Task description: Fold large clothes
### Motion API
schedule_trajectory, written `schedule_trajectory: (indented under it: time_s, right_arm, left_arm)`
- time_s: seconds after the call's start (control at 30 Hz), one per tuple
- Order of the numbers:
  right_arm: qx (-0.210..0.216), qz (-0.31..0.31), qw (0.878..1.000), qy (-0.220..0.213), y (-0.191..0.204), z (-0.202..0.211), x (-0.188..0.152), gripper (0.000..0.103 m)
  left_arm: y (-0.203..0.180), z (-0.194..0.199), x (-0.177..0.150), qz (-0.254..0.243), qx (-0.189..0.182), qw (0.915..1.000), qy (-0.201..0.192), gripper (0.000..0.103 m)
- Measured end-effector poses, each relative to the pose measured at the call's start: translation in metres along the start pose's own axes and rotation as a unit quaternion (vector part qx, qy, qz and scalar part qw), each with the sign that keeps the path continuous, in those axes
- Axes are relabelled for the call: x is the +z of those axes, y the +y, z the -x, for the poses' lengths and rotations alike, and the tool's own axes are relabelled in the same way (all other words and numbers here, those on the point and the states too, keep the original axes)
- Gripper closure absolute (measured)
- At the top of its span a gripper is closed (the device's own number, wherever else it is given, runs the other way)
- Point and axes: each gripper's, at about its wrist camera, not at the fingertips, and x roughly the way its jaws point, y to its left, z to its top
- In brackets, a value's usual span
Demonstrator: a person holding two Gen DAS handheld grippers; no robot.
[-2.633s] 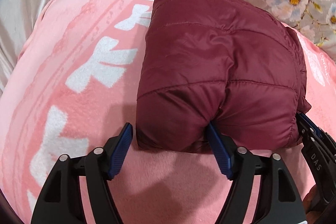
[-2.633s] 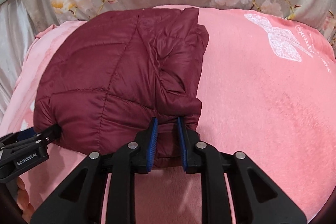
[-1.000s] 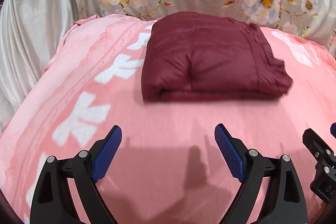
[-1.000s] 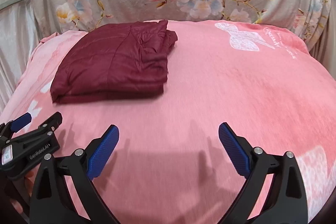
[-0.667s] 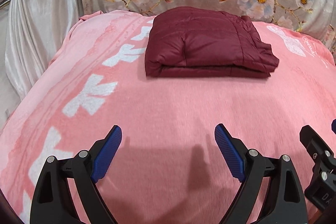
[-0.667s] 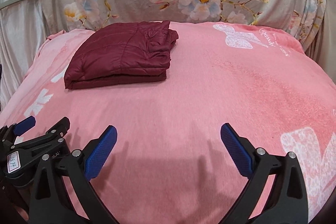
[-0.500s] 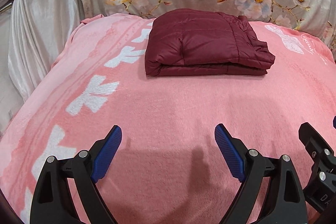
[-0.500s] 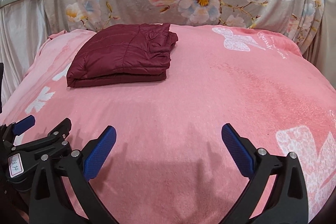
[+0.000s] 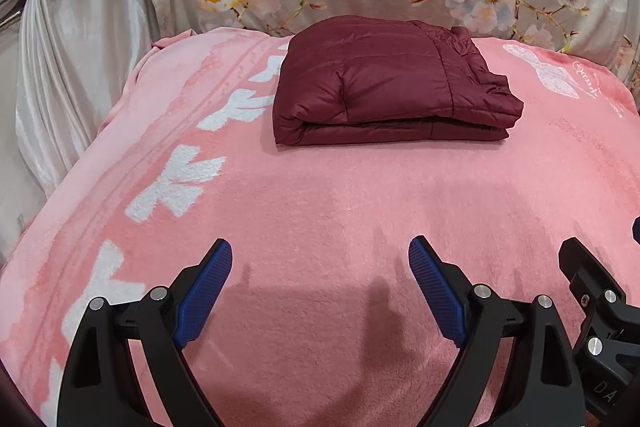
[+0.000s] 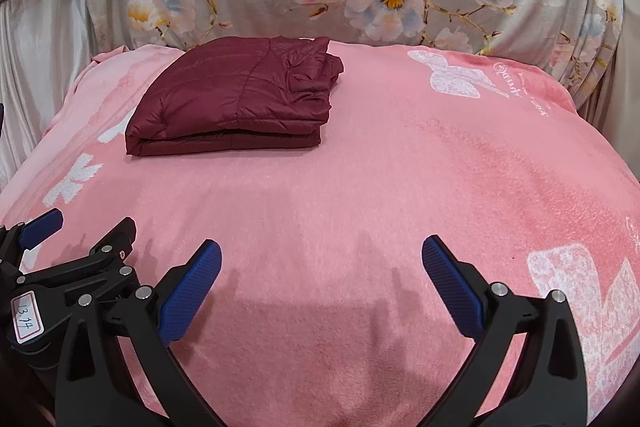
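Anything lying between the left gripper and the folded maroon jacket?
Nothing: only bare pink blanket lies between the open left gripper and the folded maroon jacket, shown in the left wrist view.

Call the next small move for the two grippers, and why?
Probably none on the garment: hold both grippers back and end here. The maroon jacket lies as a compact folded stack on the pink blanket, edges roughly aligned apart from a slightly rumpled right side. The left gripper and right gripper are open, empty and well clear of it.
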Motion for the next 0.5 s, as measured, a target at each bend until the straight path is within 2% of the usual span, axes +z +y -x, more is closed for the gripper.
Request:
schedule_trajectory:
  time_s: [0.5]
  right_arm:
    - [0.0, 0.001, 1.0, 0.0, -0.0007, 0.0, 0.0001, 0.005]
  left_arm:
    - [-0.0003, 0.0009, 0.0011, -0.002, 0.003, 1.0, 0.0, 0.016]
